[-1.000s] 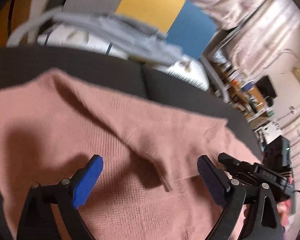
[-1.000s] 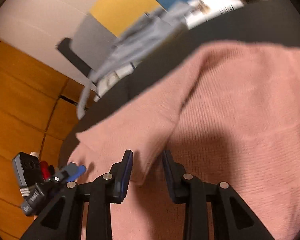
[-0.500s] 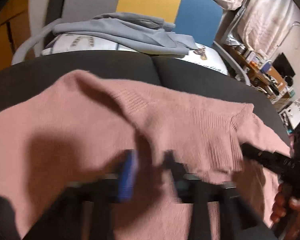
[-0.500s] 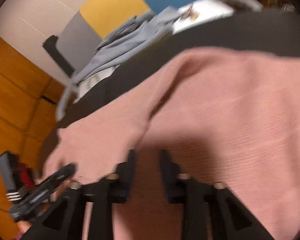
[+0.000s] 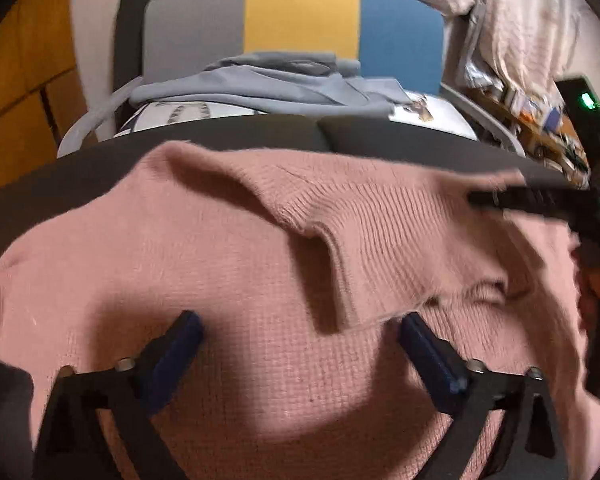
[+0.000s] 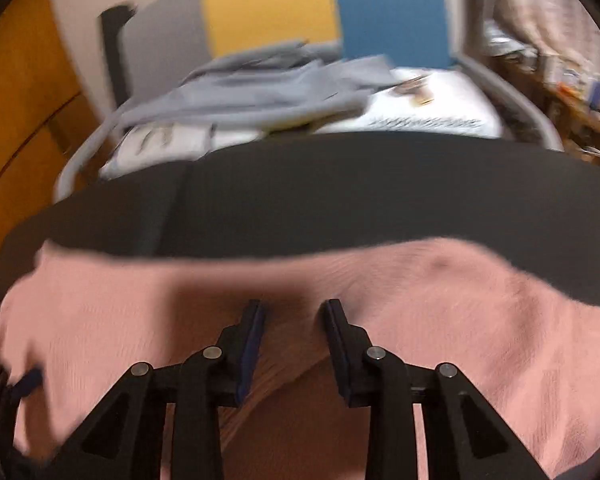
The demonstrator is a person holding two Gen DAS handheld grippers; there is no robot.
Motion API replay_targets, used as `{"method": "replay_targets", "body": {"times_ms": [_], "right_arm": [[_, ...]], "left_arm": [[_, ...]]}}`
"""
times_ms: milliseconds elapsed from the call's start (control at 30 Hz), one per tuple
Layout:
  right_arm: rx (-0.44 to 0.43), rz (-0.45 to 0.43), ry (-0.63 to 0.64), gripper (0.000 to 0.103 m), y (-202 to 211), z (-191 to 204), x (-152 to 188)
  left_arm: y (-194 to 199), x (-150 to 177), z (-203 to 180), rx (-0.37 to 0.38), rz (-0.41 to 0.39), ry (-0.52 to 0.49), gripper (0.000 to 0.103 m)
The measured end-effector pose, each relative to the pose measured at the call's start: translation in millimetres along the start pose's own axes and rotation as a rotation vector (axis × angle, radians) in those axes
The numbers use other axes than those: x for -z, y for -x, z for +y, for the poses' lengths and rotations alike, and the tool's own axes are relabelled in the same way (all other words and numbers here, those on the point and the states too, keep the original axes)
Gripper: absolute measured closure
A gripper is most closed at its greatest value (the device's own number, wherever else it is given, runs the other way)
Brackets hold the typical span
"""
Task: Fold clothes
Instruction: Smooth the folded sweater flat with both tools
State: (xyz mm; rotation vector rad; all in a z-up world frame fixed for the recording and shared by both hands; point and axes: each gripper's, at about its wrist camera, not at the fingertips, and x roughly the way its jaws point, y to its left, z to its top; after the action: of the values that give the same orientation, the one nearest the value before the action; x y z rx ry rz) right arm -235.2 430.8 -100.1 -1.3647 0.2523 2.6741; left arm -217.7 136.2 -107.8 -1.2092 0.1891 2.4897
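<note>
A pink knit sweater (image 5: 228,280) lies spread on a black cushion (image 5: 380,140). One sleeve (image 5: 352,232) is folded across its body, with the cuff end near my left gripper's right finger. My left gripper (image 5: 298,332) hovers just over the sweater's body, its jaws opening wide with only flat knit below them. In the right wrist view the sweater (image 6: 480,320) fills the lower half. My right gripper (image 6: 294,312) is over its far edge, jaws narrow and closing a little, pads not pressing on fabric. It appears blurred in the left wrist view as a black right gripper (image 5: 540,200).
Behind the cushion stands a chair (image 5: 300,16) with a grey, yellow and blue back. It holds a grey garment (image 5: 268,80) on white printed fabric (image 6: 428,116). An orange wooden wall (image 5: 16,92) is at left. Cluttered shelves (image 5: 548,132) and pale curtains are at right.
The left gripper's jaws narrowed, then spread wide again. Both views swung to face the chair squarely. The right gripper moved to the sweater's far edge, and the sleeve now lies across the body.
</note>
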Motion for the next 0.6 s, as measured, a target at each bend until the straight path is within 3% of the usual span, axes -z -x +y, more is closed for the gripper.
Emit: {"method": "replay_targets", "body": {"times_ms": [67, 233, 367, 500, 600], "right_arm": [[0.056, -0.017, -0.025, 0.072, -1, -8, -7], [-0.046, -0.056, -0.062, 0.070, 36, 1, 5], [-0.136, -0.013, 0.075, 0.070, 48, 34, 38], [-0.064, -0.081, 0.152, 0.066, 39, 50, 66], [-0.082, -0.085, 0.137, 0.064, 40, 47, 68]], "left_arm": [[-4, 2, -6, -0.017, 0.015, -0.034, 0.000], [-3, 3, 1, 0.025, 0.000, -0.002, 0.000], [-3, 4, -4, 0.006, 0.009, -0.018, 0.000], [6, 1, 8, 0.004, 0.031, 0.006, 0.000], [26, 9, 36, -0.033, 0.028, 0.058, 0.000]]}}
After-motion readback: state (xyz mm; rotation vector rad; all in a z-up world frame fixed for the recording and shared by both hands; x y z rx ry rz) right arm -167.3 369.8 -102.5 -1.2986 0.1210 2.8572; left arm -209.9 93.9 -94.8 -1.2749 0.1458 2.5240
